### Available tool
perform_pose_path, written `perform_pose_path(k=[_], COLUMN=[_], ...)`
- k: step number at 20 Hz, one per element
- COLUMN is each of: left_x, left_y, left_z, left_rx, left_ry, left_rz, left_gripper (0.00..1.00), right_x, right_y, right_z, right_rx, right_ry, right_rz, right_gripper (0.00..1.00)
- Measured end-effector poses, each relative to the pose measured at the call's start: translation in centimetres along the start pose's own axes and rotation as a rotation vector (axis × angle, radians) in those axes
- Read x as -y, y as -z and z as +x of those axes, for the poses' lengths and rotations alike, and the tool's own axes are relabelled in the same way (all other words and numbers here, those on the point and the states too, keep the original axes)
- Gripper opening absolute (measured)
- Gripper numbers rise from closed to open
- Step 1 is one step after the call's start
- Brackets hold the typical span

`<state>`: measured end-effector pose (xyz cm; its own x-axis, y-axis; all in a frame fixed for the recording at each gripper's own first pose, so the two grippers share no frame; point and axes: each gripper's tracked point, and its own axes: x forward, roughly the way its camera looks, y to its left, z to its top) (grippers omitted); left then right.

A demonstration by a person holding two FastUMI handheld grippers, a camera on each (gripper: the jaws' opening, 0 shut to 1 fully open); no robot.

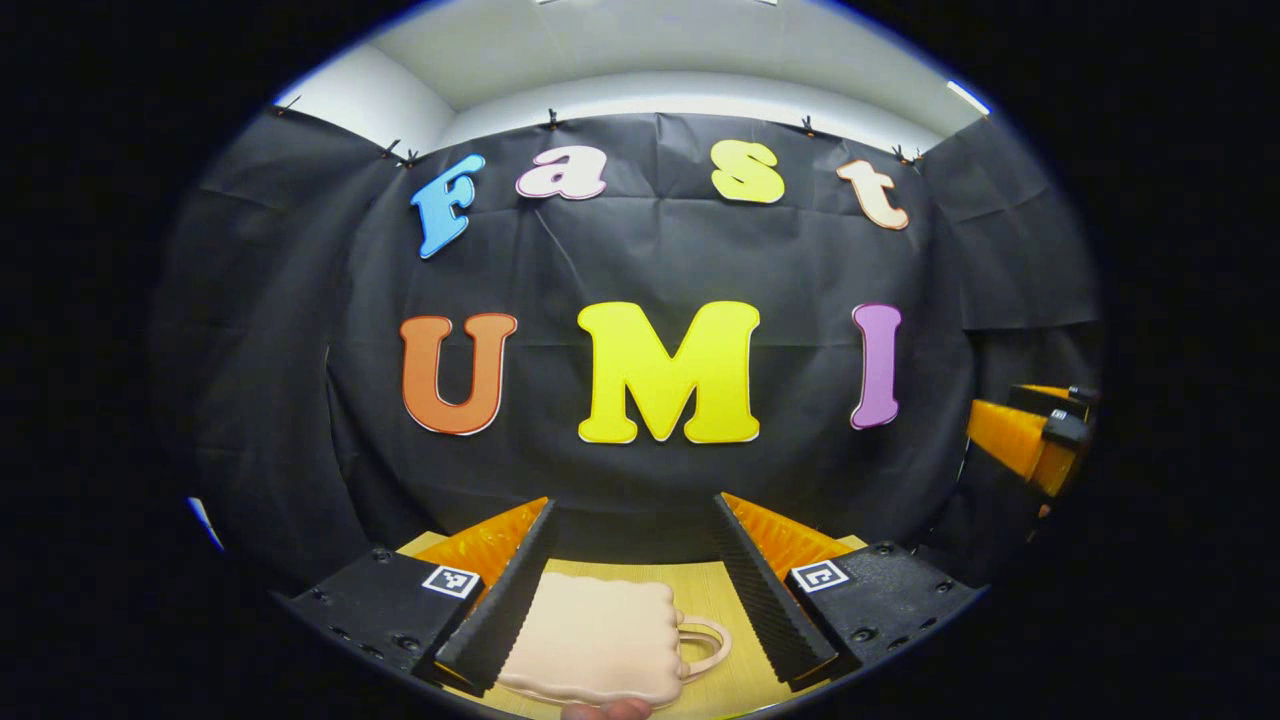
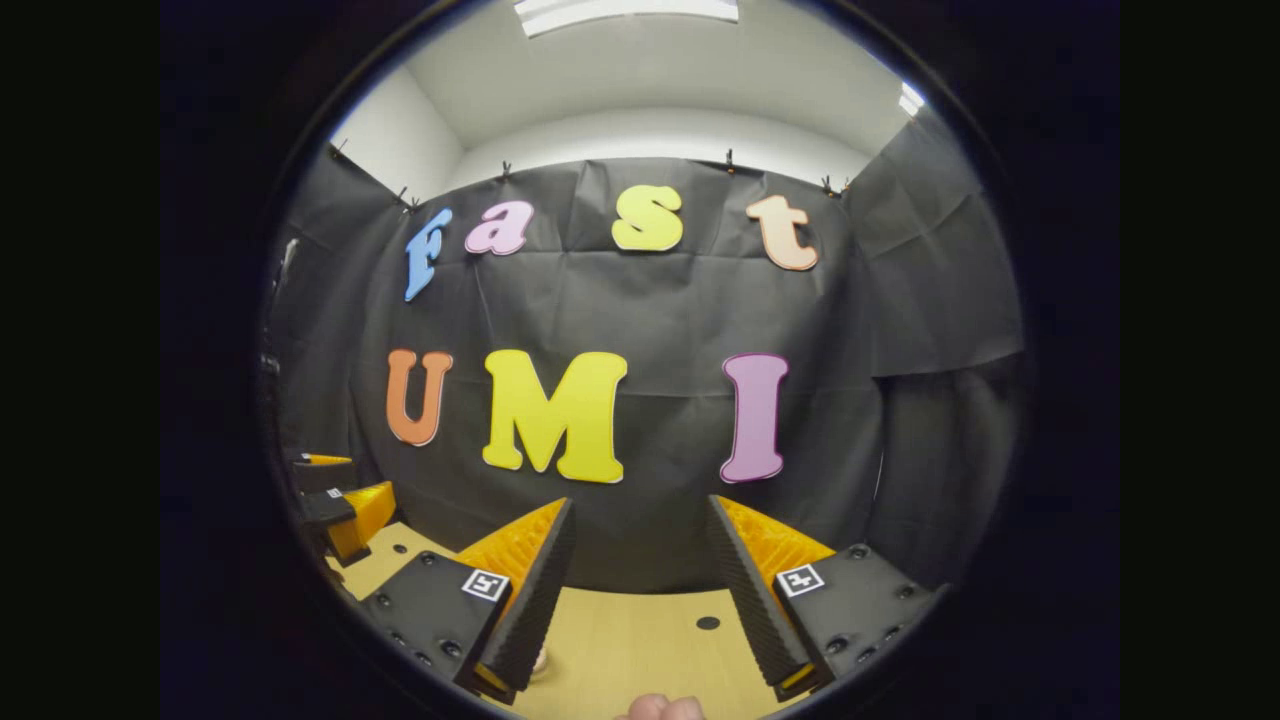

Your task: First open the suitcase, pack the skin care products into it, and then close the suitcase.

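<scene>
A small peach-coloured suitcase (image 1: 600, 635) lies flat and closed on the wooden table (image 1: 715, 600), its loop handle (image 1: 705, 645) pointing right. My left gripper (image 1: 635, 505) hovers over it, open, with the case below the gap between its fingers and nothing held. My right gripper (image 2: 641, 503) is also open over the bare tabletop (image 2: 640, 640), holding nothing. A small pale thing (image 2: 540, 660) peeks out beside its left finger, but too little shows to tell what it is. Each gripper appears at the edge of the other's view: the right gripper (image 1: 1030, 440) and the left gripper (image 2: 335, 505).
The black cloth wall (image 1: 640, 250) stands close behind the table's far edge. A dark round hole (image 2: 707, 623) marks the tabletop. A fingertip (image 1: 605, 710) shows at the bottom of the left gripper view, and part of a hand (image 2: 660, 708) at the bottom of the right gripper view.
</scene>
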<state>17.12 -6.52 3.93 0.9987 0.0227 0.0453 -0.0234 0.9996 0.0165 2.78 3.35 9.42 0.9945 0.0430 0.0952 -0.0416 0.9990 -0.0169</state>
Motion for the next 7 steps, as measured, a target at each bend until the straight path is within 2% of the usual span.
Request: perform_pose_path(k=[7], left_x=[-1.4], left_y=[0.2], left_z=[-0.6], left_rx=[-0.01], left_ry=[-0.006], left_rz=[-0.037], left_gripper=[0.97], right_x=[-3.3], right_y=[2.1], right_z=[-0.3], right_rx=[-0.035], right_ry=[-0.02], right_rz=[-0.013], right_gripper=[0.78])
